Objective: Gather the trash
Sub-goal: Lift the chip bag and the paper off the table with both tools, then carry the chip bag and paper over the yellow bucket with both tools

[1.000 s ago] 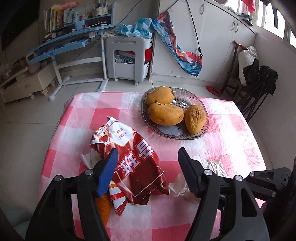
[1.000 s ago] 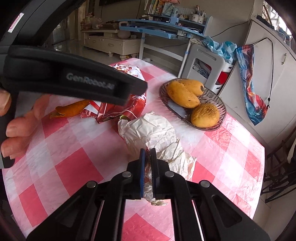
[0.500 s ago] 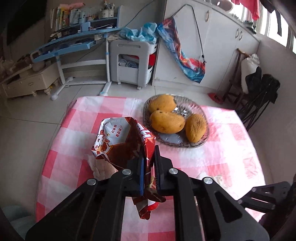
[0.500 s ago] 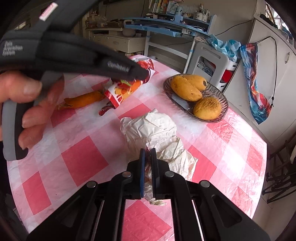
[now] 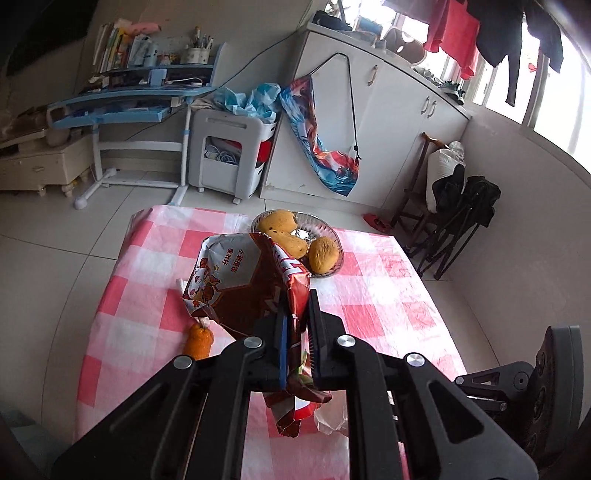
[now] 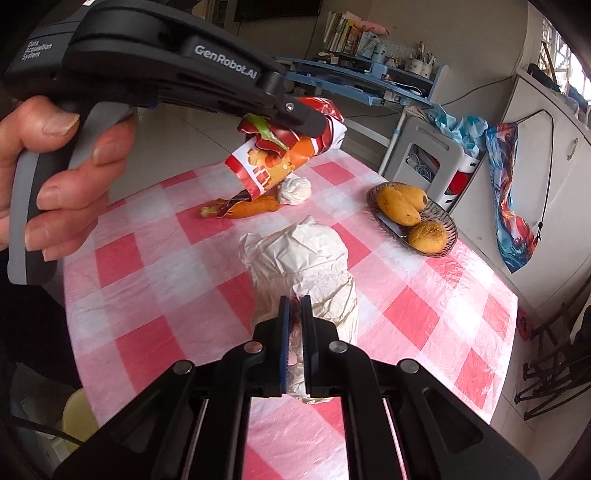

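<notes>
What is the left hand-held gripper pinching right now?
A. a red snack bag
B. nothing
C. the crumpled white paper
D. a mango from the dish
A: the left hand-held gripper is clamped on the red snack bag, lifted above the checked tablecloth.

Daylight is pouring through the windows (image 5: 517,74) at the upper right of the frame, where clothes (image 5: 509,33) are hanging on a line above white cabinets (image 5: 391,122). A blue and white desk (image 5: 122,110) loaded with books is standing at the upper left on the pale tiled floor (image 5: 55,240), beside a grey storage cart (image 5: 229,155). Folded dark chairs (image 5: 458,221) are leaning against the right wall.
</notes>
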Action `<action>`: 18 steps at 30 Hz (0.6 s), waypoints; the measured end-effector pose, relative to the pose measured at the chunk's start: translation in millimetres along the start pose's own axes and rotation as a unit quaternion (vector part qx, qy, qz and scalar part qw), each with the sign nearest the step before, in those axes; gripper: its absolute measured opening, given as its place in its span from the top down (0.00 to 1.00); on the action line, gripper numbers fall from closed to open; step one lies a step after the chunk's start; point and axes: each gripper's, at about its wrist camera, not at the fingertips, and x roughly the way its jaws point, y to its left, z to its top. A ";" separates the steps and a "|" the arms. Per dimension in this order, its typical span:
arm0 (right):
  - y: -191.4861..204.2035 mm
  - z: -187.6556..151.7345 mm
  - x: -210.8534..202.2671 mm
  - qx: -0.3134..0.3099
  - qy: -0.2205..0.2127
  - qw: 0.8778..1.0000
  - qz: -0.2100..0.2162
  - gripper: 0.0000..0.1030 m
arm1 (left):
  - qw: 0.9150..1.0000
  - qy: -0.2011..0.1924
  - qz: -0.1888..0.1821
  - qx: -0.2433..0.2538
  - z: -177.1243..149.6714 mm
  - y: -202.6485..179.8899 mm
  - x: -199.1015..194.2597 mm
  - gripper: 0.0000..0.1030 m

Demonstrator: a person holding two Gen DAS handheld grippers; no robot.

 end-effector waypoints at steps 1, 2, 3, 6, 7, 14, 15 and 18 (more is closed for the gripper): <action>6.4 -2.3 -6.8 -0.007 -0.004 1.000 0.006 0.94 | 1.000 0.001 0.003 0.009 -7.5 -3.3 -8.4 0.91; 14.1 -5.1 -13.5 -0.015 -0.007 1.000 0.012 0.94 | 1.000 0.002 0.006 0.016 -14.0 -5.6 -16.2 0.91; 21.2 -7.5 -18.0 -0.020 -0.008 1.000 0.017 0.94 | 1.000 0.004 0.010 0.024 -20.4 -8.0 -22.8 0.91; 42.8 -17.9 -31.9 -0.032 -0.012 0.998 0.048 0.94 | 0.999 0.010 0.021 0.030 -43.0 -7.4 -43.3 0.91; 49.9 -21.4 -35.4 -0.034 -0.011 0.998 0.057 0.94 | 0.999 0.015 0.022 0.025 -51.4 -5.1 -49.9 0.91; 109.4 -44.3 -53.8 -0.075 -0.003 0.989 0.127 0.94 | 0.999 0.022 0.029 0.025 -90.0 -4.9 -88.2 0.91; 118.2 -48.3 -55.4 -0.081 0.001 0.988 0.135 0.94 | 0.999 0.023 0.028 0.024 -94.3 -5.1 -92.1 0.91; 139.8 -60.0 -56.1 -0.096 0.018 0.983 0.157 0.94 | 0.999 0.030 0.030 0.025 -105.9 -6.4 -100.7 0.91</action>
